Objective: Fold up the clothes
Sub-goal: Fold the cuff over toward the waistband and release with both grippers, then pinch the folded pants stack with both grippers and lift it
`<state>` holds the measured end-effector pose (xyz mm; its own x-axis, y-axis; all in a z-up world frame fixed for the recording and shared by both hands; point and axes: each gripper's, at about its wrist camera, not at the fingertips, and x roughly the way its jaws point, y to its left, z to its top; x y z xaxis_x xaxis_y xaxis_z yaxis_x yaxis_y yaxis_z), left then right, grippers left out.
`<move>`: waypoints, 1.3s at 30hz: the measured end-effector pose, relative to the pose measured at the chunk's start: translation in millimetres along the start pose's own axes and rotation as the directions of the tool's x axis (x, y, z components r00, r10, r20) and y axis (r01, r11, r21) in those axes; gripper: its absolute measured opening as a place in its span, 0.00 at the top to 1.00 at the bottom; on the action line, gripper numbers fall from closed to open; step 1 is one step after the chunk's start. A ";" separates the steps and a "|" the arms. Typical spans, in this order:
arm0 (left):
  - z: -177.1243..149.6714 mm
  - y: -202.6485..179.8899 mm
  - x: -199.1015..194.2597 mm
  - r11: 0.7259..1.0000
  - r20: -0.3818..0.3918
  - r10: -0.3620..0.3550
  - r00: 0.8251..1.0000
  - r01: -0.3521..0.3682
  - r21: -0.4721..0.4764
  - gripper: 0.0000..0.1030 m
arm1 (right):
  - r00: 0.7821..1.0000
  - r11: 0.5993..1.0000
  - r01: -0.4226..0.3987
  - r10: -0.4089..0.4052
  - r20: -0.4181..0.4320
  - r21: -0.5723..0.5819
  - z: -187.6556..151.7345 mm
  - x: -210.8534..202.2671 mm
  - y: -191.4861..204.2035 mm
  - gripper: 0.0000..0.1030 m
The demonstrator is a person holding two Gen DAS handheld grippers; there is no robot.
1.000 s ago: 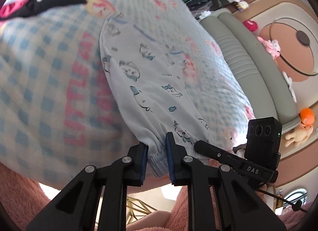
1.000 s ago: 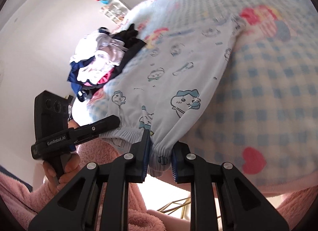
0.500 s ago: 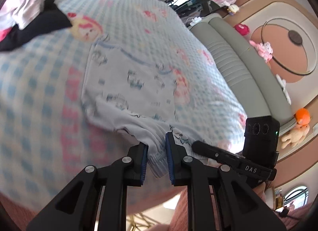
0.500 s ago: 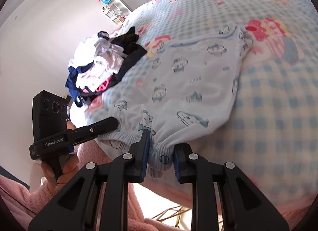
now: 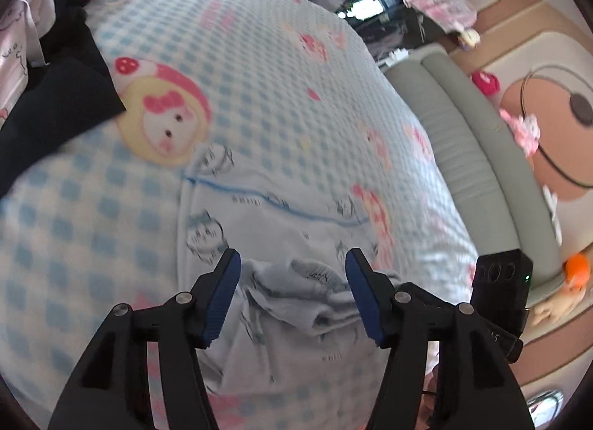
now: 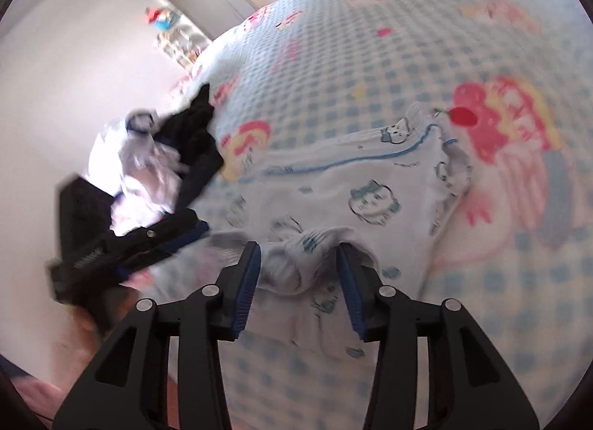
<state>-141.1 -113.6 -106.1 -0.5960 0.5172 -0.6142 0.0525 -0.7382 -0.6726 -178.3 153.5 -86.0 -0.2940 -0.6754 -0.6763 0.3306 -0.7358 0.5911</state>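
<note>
A pale blue garment with cartoon prints (image 5: 274, 230) lies folded over on the checked bedspread; it also shows in the right wrist view (image 6: 355, 193). My left gripper (image 5: 292, 296) is open, its blue pads either side of a bunched cuff (image 5: 311, 304) that rests on the garment. My right gripper (image 6: 298, 282) is open too, its pads either side of the other bunched cuff (image 6: 307, 256). Neither cuff is clamped. The left gripper's body shows blurred at the left of the right wrist view (image 6: 122, 245).
A pile of black, white and pink clothes (image 6: 155, 156) lies on the bed to the left; its black piece shows in the left wrist view (image 5: 55, 96). The blue-and-white checked bedspread (image 5: 259, 59) covers the bed. A grey padded bench (image 5: 481, 156) and toys stand to the right.
Both grippers carried the cuffs forward over the garment, folding it, then opened and let go. The cuffs now lie on the garment near its far hem.
</note>
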 end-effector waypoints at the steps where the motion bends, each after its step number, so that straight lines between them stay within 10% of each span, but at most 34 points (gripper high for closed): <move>1: -0.5 1.0 -2.7 1.000 0.013 -0.008 1.000 0.008 0.003 0.41 | 1.000 1.000 0.012 -0.012 0.013 -0.012 2.7 -2.7 0.7 0.51; 9: -34.9 12.4 -14.0 0.998 -0.022 -0.038 0.999 0.036 -0.059 0.41 | 0.966 0.983 0.183 -0.176 0.191 -0.019 -0.5 -36.1 0.8 0.44; 12: -51.7 1.2 -19.3 0.998 -0.003 0.050 0.999 -0.050 0.027 0.41 | 0.942 0.974 0.228 -0.219 0.255 -0.008 -15.4 -51.8 0.7 0.43; 21: -74.0 -25.2 -23.4 0.926 0.083 0.277 0.957 -0.289 0.244 0.42 | 0.958 0.944 0.278 -0.260 0.122 -0.178 -47.5 -33.4 8.5 0.43; 39: -54.0 -13.9 40.2 0.918 -0.069 0.246 0.967 -0.210 0.337 0.52 | 0.969 0.962 0.222 -0.236 -0.077 -0.159 -25.1 30.5 -5.5 0.42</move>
<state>-122.5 -59.1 -143.7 -0.5080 0.3483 -0.7878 -0.0970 -0.9319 -0.3494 -166.6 138.2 -121.0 -0.2940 -0.4769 -0.8283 0.3959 -0.8495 0.3487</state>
